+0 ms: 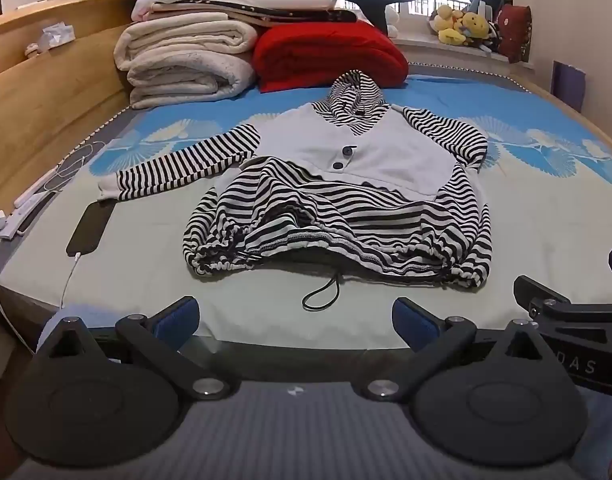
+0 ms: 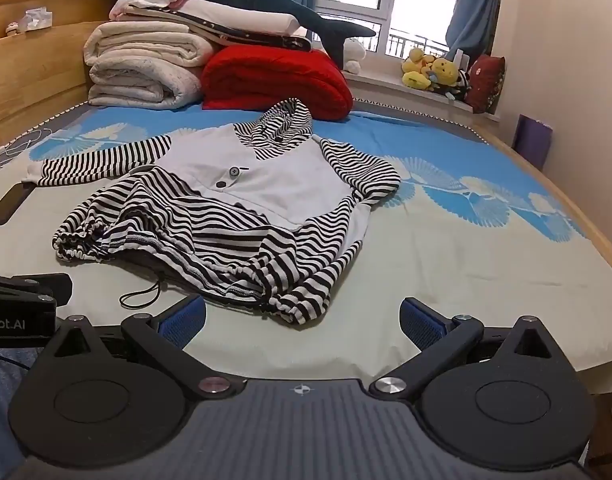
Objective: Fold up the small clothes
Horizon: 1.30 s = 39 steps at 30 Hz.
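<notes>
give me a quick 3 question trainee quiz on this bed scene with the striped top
1. True or false: the left claw is shut on the striped hoodie.
2. Which sleeve lies stretched out flat? A) the one toward the wooden headboard B) the one toward the window side C) neither
3. Fill in: the folded blanket just behind the hood is ____ in colour.

Key
1. False: both the left claw and the right claw stand open and empty, short of the hem.
2. A: the other sleeve is bent back on itself.
3. Red: the red blanket.
</notes>
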{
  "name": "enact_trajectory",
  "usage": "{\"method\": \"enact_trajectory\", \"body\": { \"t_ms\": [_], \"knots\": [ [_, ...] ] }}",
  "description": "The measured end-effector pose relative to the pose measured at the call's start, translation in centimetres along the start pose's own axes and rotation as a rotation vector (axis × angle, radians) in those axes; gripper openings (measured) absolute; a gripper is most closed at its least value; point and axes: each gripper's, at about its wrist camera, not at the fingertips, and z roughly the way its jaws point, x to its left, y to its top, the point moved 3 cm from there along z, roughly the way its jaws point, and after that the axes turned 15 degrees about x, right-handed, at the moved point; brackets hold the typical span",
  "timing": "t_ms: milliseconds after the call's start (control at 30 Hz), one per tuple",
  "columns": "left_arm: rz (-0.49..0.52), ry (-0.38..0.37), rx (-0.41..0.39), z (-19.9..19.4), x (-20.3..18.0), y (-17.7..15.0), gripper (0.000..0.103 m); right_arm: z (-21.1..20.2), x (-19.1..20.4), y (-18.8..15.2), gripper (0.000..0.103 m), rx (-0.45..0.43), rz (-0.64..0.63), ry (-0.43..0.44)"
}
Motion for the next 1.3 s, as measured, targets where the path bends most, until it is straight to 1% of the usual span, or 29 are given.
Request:
{"method": "enact_trajectory", "body": {
  "t_ms": [267,300,467,533,1300],
  "knots": [
    [-0.004,0.002,-0.004,-0.35,0.19,-0.30,0.103,-0.02,-0.11,0.03,0.102,0.012,0.018,0.006],
    [-0.004,0.002,-0.002,-0.29,0.18,-0.30,0.103,-0.56,-0.07,0.11,0.102,0.002,0.010,0.008],
    [-0.007,-0.001,-0.003,-0.29,0.20,-0.27,0.102,-0.78,0.14,0.24,0.102,0.002,0.006,0.010],
    [-0.005,0.001,-0.003,-0.34,0.14,-0.29,0.103,-0.18,0.14,0.12,0.102,0.002,0.006,0.013],
    [-0.012,-0.005,-0.013,-0.47,0.31,-0.32,0.103,-0.10,0.16,0.01,0.102,0.004,0.005,0.013]
  ]
}}
